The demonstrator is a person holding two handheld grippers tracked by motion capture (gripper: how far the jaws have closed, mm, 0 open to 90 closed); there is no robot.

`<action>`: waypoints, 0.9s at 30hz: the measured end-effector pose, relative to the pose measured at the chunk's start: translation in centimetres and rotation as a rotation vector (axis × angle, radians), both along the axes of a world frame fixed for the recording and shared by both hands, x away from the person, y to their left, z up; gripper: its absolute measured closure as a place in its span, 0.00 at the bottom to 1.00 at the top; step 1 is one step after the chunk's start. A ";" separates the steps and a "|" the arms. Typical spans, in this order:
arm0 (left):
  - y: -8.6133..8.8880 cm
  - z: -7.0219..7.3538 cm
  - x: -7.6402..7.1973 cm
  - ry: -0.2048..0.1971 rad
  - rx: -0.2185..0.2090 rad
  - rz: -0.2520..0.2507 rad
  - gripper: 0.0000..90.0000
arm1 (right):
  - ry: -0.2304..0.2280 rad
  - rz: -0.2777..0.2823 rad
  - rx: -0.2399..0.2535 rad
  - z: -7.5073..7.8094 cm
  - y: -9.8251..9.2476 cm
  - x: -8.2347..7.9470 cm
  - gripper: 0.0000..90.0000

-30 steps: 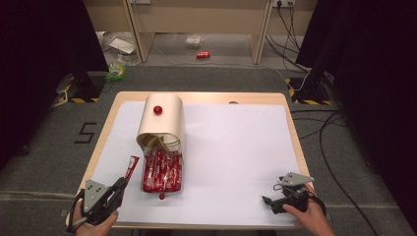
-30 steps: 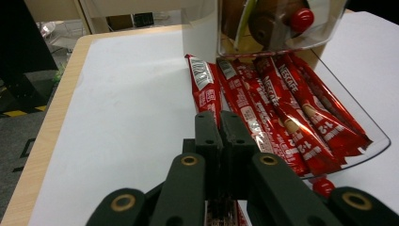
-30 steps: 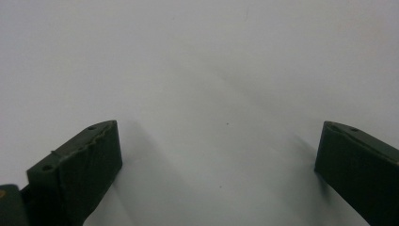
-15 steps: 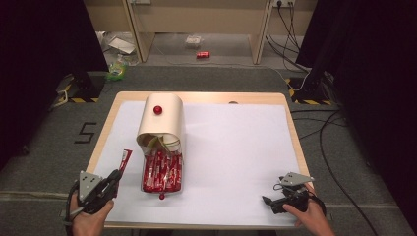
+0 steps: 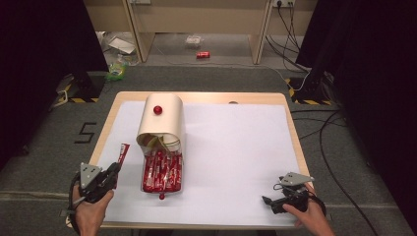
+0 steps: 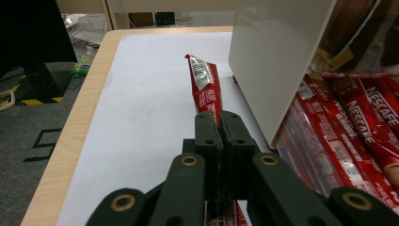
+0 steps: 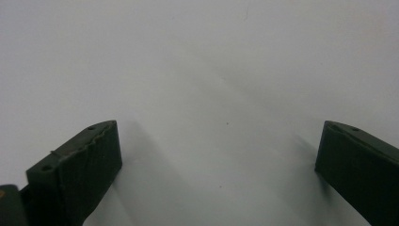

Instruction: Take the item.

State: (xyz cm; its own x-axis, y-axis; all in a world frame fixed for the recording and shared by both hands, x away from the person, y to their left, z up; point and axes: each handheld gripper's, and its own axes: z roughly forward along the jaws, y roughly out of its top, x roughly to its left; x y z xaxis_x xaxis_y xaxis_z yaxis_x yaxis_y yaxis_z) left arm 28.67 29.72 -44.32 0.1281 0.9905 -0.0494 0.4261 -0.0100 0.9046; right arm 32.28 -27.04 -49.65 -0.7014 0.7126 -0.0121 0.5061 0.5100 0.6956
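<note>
My left gripper (image 5: 114,171) is at the table's front left, shut on a red Nescafe stick sachet (image 5: 122,153) that points away from the hand. In the left gripper view the sachet (image 6: 205,89) rises from between the closed jaws of that gripper (image 6: 220,123), above the white sheet. A cream dispenser box (image 5: 162,120) with a red knob (image 5: 157,109) lies just to the right, and a row of red sachets (image 5: 163,171) spills from its mouth. My right gripper (image 5: 268,200) rests at the front right, open, with only bare white sheet between its fingers (image 7: 80,162).
A white sheet (image 5: 236,152) covers most of the wooden table (image 5: 295,128). The box's side wall (image 6: 273,61) stands close beside the held sachet. On the floor beyond lie a red can (image 5: 202,54), litter and cables.
My left gripper has drawn back to the left and toward the front edge with the sachet in it, away from the pile. The right gripper has stayed put.
</note>
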 end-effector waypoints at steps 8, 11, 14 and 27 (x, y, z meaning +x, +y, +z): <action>0.2 -0.4 1.7 0.013 0.008 0.016 0.95 | 0.000 0.000 0.000 0.0 0.0 0.0 0.01; 0.0 -0.6 2.2 0.018 0.014 0.017 0.95 | 0.001 0.001 0.000 0.0 0.0 0.0 0.01; 0.0 -0.9 2.9 0.025 0.018 0.021 0.95 | 0.001 0.001 0.000 0.0 0.0 0.0 0.01; 0.7 -2.4 5.2 0.061 0.024 0.037 0.95 | 0.001 0.001 0.000 0.0 0.0 0.0 0.01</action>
State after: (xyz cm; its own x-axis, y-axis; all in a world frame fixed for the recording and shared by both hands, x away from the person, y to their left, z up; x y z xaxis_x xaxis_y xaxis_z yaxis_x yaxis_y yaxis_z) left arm 33.83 30.44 -46.71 0.0892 0.9955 -0.0326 0.4811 -0.0144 0.8765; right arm 32.30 -27.04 -49.65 -0.7020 0.7120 -0.0110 0.5067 0.5103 0.6949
